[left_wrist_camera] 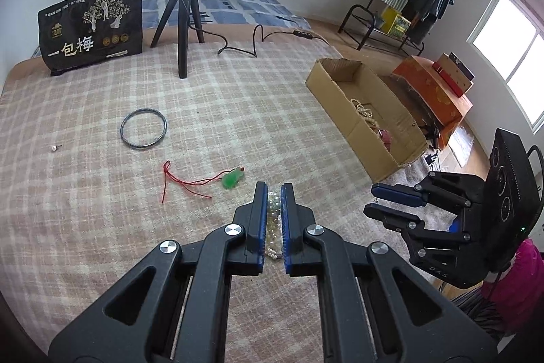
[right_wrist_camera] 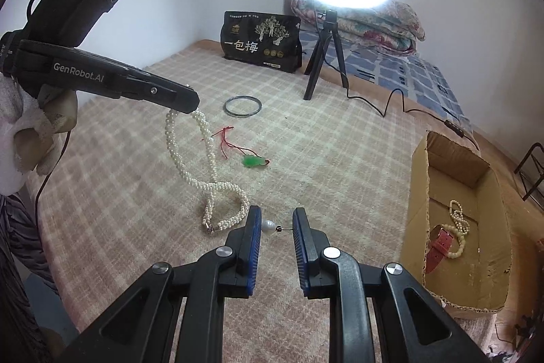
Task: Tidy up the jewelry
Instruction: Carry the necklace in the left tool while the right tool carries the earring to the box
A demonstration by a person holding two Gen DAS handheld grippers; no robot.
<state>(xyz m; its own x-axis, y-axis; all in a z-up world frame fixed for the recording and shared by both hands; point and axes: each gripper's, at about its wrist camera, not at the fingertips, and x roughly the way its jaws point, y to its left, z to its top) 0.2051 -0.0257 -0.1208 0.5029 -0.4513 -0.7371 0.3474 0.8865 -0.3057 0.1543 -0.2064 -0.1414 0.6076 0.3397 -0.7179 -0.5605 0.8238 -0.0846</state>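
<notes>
Left gripper clamped on pearl necklace, tail trailing on blanket (partly lifted). Right gripper pinches pearl earring crosswise; cardboard box near, likely destination.

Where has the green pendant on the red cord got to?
The green pendant lies on the checked blanket, below the dark bangle in the right wrist view, just right of the hanging pearl necklace.

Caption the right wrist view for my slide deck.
Right tool pinches a pearl earring; left tool lifts a pearl necklace off the bed.
</notes>
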